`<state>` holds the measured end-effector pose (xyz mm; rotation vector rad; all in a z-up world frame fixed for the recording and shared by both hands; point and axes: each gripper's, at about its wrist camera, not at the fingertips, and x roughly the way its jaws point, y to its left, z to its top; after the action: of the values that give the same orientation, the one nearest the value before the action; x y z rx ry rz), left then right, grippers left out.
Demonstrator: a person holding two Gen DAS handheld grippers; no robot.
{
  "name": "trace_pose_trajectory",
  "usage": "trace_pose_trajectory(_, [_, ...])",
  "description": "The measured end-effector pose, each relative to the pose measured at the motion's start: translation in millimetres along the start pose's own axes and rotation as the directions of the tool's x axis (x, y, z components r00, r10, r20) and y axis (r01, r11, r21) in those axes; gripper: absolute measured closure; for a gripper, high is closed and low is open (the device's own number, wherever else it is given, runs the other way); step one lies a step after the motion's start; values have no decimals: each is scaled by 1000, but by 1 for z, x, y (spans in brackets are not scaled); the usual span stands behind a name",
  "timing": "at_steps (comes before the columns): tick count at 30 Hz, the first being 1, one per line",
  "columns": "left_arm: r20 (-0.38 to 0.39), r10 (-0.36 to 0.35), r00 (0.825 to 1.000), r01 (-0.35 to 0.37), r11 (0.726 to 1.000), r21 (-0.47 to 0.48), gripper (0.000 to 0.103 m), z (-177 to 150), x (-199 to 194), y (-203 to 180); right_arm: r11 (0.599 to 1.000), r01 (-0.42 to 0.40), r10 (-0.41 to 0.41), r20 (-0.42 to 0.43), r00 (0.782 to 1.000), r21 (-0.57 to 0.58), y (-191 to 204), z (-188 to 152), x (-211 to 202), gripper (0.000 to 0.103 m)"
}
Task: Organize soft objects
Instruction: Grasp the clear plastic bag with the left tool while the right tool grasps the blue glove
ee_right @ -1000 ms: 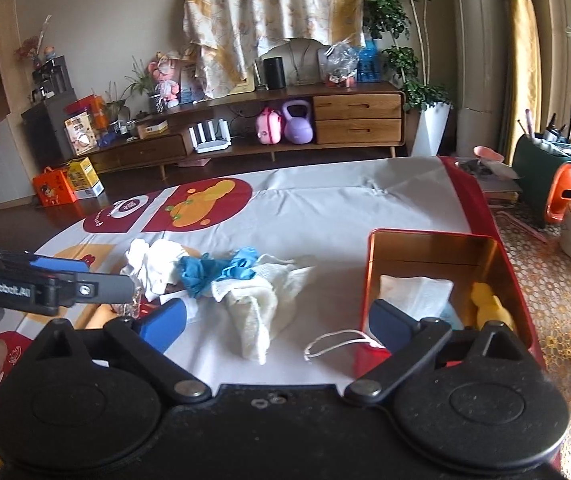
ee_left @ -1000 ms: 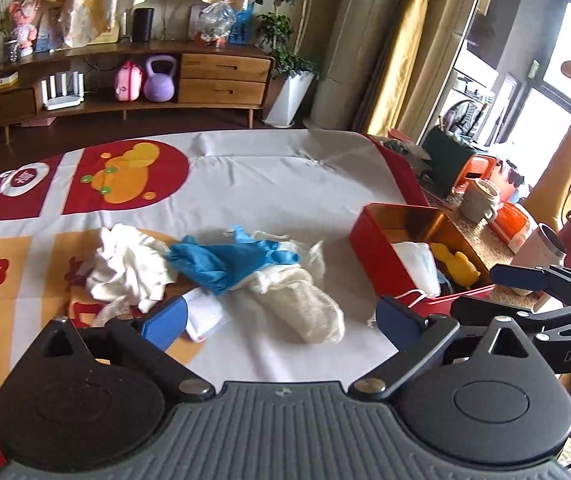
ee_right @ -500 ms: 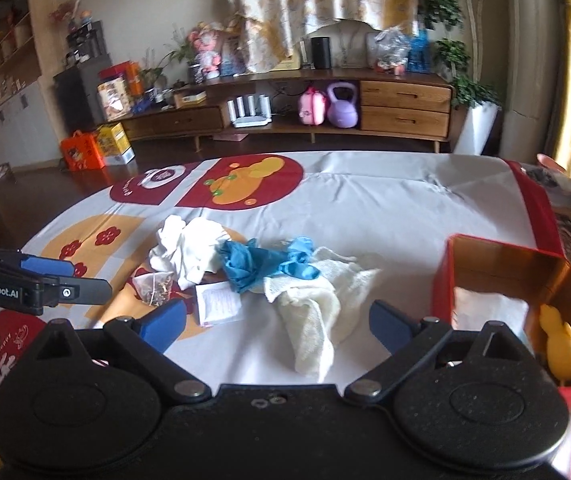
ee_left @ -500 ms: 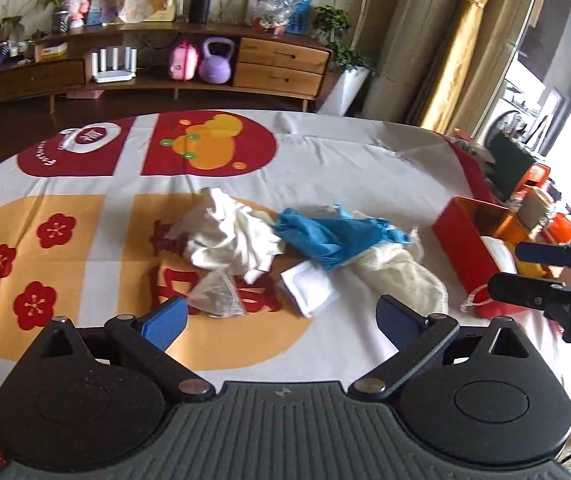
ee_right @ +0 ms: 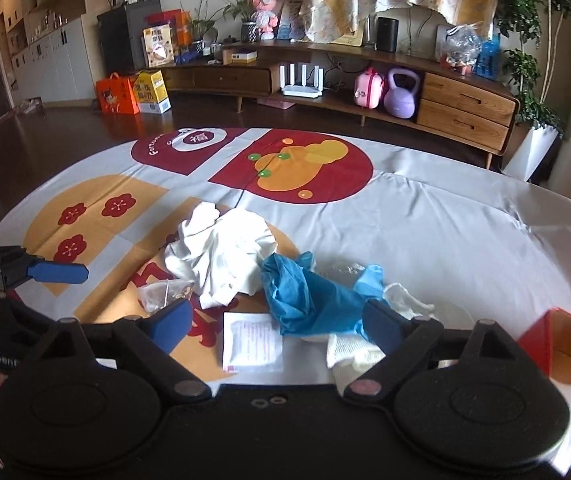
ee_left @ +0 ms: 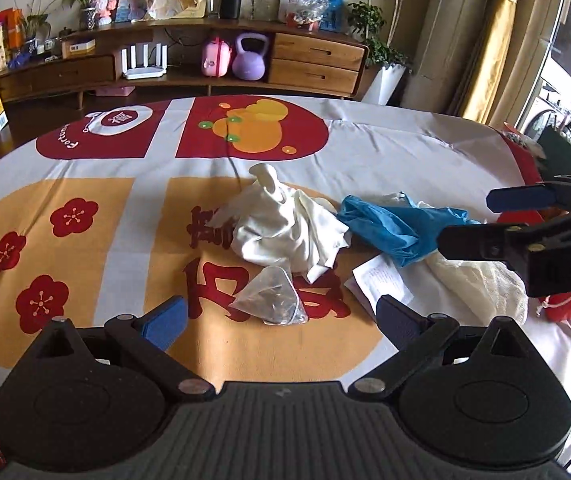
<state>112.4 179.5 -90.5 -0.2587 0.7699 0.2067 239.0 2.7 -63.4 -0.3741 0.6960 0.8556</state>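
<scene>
A pile of soft things lies on the patterned tablecloth (ee_left: 385, 152). It holds a crumpled white cloth (ee_left: 285, 232) (ee_right: 225, 252), a blue glove (ee_left: 397, 232) (ee_right: 309, 292) and a cream knit cloth (ee_left: 477, 280) (ee_right: 357, 344). A clear plastic packet (ee_left: 273, 296) (ee_right: 165, 292) and a flat white paper packet (ee_left: 381, 280) (ee_right: 251, 340) lie in front. My left gripper (ee_left: 281, 318) is open above the plastic packet, holding nothing. My right gripper (ee_right: 277, 322) hovers over the glove and paper packet. Its jaws are closing, still wide, with the pads touching nothing.
A red box (ee_right: 557, 336) stands at the right of the pile, mostly cut off. The right gripper's fingers (ee_left: 525, 216) reach in over the cream cloth from the right. Beyond the table are a wooden sideboard (ee_right: 465, 108) and a dark floor.
Both cameras have swung left, away from the red box and onto the pile. Both grippers have come lower and closer to the cloths. The right jaws look slightly narrower.
</scene>
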Motion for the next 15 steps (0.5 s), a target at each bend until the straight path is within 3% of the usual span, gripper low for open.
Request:
trace_pose_trajectory(3, [1, 13, 1000, -13, 1000, -19, 2, -1, 10, 3, 999, 13, -14, -19, 1000, -38, 3, 7, 17, 13])
trace_pose_trajectory(6, [5, 22, 1000, -22, 999, -26, 2, -3, 17, 5, 998, 8, -10, -45, 999, -55, 4, 11, 34, 23])
trace_pose_trajectory(15, [14, 16, 1000, -15, 999, -38, 5, -7, 35, 8, 993, 23, -36, -107, 994, -119, 8, 11, 70, 37])
